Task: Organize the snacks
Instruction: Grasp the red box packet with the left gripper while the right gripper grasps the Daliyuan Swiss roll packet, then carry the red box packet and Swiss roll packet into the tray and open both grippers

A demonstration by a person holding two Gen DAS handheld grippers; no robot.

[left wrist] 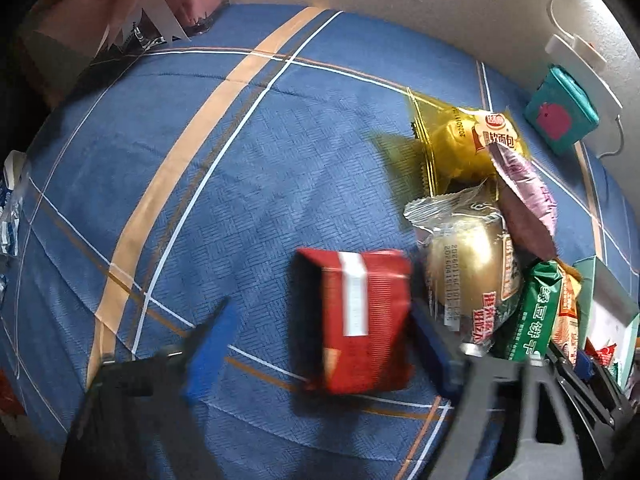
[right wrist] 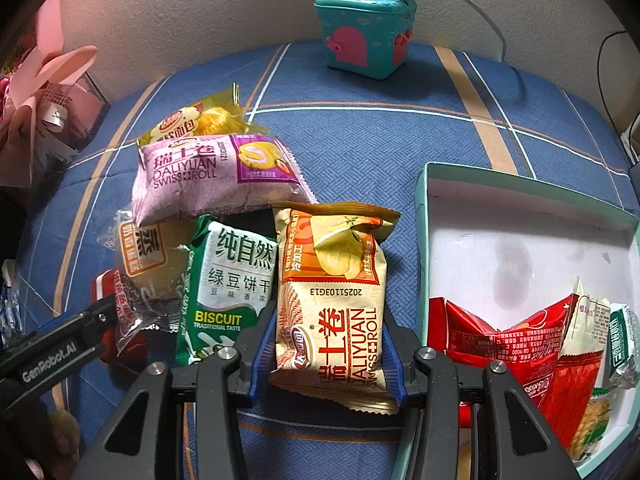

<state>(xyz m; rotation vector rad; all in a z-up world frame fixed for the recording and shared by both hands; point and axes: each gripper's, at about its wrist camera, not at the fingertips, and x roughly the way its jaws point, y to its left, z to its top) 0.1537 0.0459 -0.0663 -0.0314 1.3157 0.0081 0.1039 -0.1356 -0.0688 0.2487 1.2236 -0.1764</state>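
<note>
Sorting under way: right gripper (right wrist: 328,360) jaws clamped on orange Swiss roll pack (right wrist: 332,304), beside open box (right wrist: 424,240) on bed; next, lift across into box. Left gripper (left wrist: 320,344) jaws apart around red packet (left wrist: 356,320), not yet pinched

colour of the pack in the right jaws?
Orange and cream Swiss roll pack; clearest in the right wrist view.

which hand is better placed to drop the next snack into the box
Right. The right gripper already clamps the orange Swiss roll pack, beside the open box. The left gripper only straddles the red pack, with the snack pile between it and the box.
</note>
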